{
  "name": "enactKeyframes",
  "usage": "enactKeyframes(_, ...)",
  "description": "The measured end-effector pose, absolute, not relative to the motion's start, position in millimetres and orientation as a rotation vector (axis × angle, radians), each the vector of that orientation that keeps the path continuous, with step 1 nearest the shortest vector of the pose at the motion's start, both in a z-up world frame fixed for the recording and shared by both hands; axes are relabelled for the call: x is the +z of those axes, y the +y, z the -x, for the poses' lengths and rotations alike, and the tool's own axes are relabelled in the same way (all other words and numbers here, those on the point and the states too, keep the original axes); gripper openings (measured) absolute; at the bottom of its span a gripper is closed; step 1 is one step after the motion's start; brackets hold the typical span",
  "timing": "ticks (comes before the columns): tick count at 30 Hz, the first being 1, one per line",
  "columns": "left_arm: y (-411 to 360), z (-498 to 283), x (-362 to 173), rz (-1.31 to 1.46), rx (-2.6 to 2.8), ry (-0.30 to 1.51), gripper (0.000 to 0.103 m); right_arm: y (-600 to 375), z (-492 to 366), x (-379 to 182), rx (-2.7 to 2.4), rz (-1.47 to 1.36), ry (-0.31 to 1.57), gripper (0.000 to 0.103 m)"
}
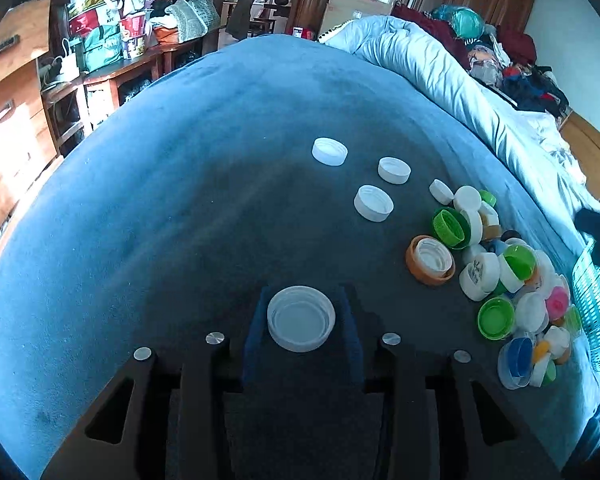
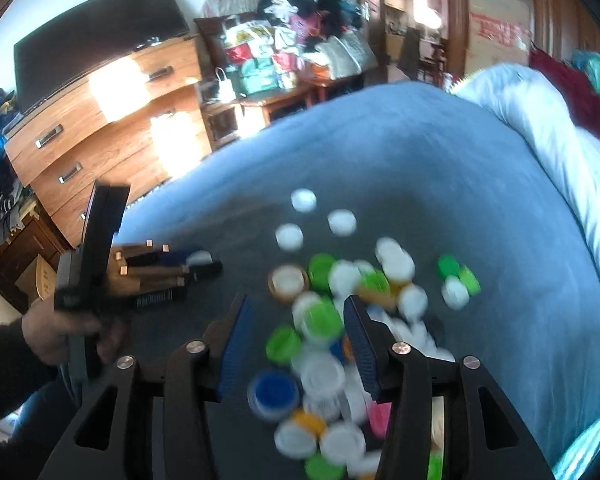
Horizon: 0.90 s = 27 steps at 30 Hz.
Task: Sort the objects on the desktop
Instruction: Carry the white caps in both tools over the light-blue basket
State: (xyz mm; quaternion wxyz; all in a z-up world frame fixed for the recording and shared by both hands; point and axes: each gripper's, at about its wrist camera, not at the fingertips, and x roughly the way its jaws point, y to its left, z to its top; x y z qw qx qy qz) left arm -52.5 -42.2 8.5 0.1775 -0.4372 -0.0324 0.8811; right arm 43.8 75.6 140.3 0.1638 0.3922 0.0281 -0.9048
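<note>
The left hand-held gripper (image 1: 301, 326) is clamped on a white cap (image 1: 301, 323), open side up, held low over the blue bed (image 1: 140, 200). Ahead of it lie 3 white caps (image 1: 374, 203) set apart in a loose group, well clear of the mixed pile of caps (image 1: 500, 280) to the right. The right hand-held gripper (image 2: 298, 344) hovers over that pile with its jaws apart and nothing between them; green, white and blue caps lie under it.

Judging from this, the held cap belongs with the 3 white ones. The bed is soft and slightly domed, so a cap let go from any height or on its edge could roll off toward the pile or out of the group. The blue pads (image 1: 256, 320) grip only the thin rim, so a tilt could let it slip early. The right wrist view is blurred, which suggests motion; closing now might catch 2 caps or scatter the heap.

Only the right wrist view shows the person's left hand (image 2: 60, 332) holding its tool. Only the left view shows the turquoise basket (image 1: 598, 312) at the pile's far side.
</note>
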Motion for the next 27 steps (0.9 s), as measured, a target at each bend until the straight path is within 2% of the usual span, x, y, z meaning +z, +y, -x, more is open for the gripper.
enactKeyframes(6,-39.7,42.0,12.1,1.211,2.52,-0.049,0.032,59.7,-22.6,135.2,-2.556,-1.118,0.09,0.052)
enactKeyframes(8,-37.6,37.8,12.2,1.203,2.541,-0.023,0.026,54.5,-17.2,133.4,-2.545,-1.114,0.111,0.052)
enactKeyframes(13,-39.9,38.3,9.8,1.191,2.543,-0.047,0.026,48.2,23.8,127.3,-2.532,-1.111,0.128,0.052)
enactKeyframes(21,-41.7,40.2,9.1,1.185,2.535,-0.081,0.026,24.2,128.9,77.3,-2.442,-1.265,0.151,0.052)
enactKeyframes(27,-43.6,42.2,8.5,1.187,2.523,-0.11,0.026,10.3,177.2,49.8,-2.437,-1.409,0.19,0.052)
